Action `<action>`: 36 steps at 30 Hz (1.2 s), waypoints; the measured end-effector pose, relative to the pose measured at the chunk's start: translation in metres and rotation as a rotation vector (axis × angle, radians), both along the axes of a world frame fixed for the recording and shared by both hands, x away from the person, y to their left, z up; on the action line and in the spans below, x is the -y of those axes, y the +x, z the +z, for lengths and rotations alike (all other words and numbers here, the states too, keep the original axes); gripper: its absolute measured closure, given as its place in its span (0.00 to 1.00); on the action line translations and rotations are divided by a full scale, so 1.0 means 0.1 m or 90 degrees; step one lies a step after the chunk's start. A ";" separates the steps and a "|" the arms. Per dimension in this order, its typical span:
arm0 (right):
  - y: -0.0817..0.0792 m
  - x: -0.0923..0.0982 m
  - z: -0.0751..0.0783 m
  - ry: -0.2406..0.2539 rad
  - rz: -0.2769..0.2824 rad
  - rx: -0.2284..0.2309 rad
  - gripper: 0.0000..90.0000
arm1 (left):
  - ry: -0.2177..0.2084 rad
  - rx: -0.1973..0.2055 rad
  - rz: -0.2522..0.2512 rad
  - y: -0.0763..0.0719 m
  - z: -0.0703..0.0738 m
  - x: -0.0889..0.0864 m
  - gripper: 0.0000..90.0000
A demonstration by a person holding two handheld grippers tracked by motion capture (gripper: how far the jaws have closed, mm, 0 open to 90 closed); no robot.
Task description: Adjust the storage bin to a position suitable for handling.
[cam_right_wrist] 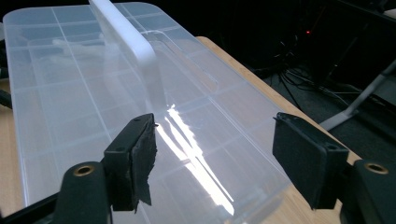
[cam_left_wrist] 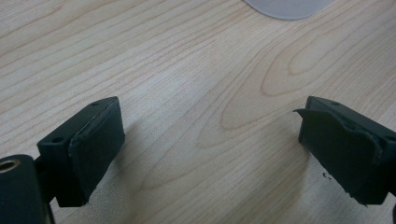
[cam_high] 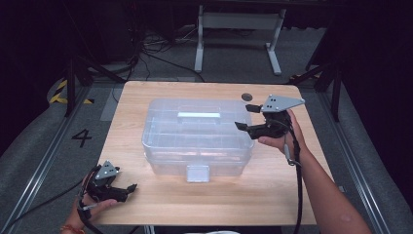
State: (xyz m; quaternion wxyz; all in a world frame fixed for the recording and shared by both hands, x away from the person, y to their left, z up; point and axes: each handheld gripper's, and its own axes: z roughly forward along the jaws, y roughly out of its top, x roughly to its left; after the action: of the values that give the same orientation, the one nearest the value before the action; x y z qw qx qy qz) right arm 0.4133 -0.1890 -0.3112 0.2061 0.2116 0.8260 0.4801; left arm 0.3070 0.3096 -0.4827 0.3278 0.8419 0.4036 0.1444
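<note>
Handle (cam_right_wrist: pixel 122 29) lies ahead of my released right claw (cam_high: pixel 247 116); I approach the box (cam_high: pixel 197 134) squarely, left claw (cam_high: pixel 125 191) idle, spread wide.

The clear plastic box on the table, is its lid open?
No, the lid lies flat and shut on the clear plastic box, with its front latch down.

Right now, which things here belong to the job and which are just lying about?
In the job: clear plastic compartment box, its handle, its front latch, right gripper with open jaws beside it.
Lying about: dark round disc on the wooden table.
</note>
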 end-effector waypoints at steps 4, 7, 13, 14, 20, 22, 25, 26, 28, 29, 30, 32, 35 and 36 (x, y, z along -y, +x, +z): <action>0.06 -0.12 0.01 -0.013 0.013 -0.005 0.37 | 0.000 0.000 0.000 0.00 0.00 0.00 0.08; 0.10 -0.19 0.02 -0.015 0.018 -0.007 0.38 | 0.000 0.000 0.000 0.00 0.00 0.00 0.08; 0.15 -0.31 0.03 -0.031 0.025 -0.006 0.39 | -0.001 0.000 0.001 0.00 0.00 0.00 0.08; 0.15 -0.33 0.04 -0.033 0.028 -0.007 0.39 | 0.000 0.000 0.000 0.00 0.00 0.00 0.08; 0.18 -0.37 0.06 -0.030 0.021 0.007 0.43 | 0.000 0.000 0.000 0.00 0.00 0.00 0.08; 0.18 -0.36 0.06 -0.024 0.033 -0.002 0.44 | 0.000 0.000 0.000 0.00 0.00 0.00 0.08; 0.15 -0.36 0.06 -0.032 0.035 0.001 0.44 | 0.000 0.000 0.000 0.00 0.00 0.00 0.08; 0.15 -0.36 0.06 -0.032 0.035 0.001 0.44 | 0.000 0.000 0.000 0.00 0.00 0.00 0.08; 0.12 -0.37 0.06 -0.039 0.037 0.001 0.43 | 0.000 0.000 0.000 0.00 0.00 0.00 0.08; 0.09 -0.39 0.06 -0.041 0.047 0.002 0.43 | -0.001 0.000 0.001 0.00 0.00 0.00 0.08; 0.08 -0.40 0.06 -0.045 0.050 0.004 0.43 | 0.000 0.001 0.000 0.00 0.00 0.00 0.08; 0.05 -0.44 0.07 -0.051 0.057 0.008 0.43 | 0.000 0.000 0.000 0.00 0.00 0.00 0.08; 0.04 -0.49 0.07 -0.058 0.064 0.012 0.45 | 0.000 0.000 0.001 0.00 0.00 0.00 0.08; 0.05 -0.51 0.08 -0.057 0.064 0.010 0.46 | 0.000 0.000 0.001 0.00 0.00 0.00 0.08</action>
State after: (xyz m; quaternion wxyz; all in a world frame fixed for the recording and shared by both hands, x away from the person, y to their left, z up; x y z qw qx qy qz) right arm 0.4179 -0.1380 -0.3036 0.1975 0.1562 0.8546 0.4542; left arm 0.3068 0.3096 -0.4827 0.3277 0.8417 0.4040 0.1450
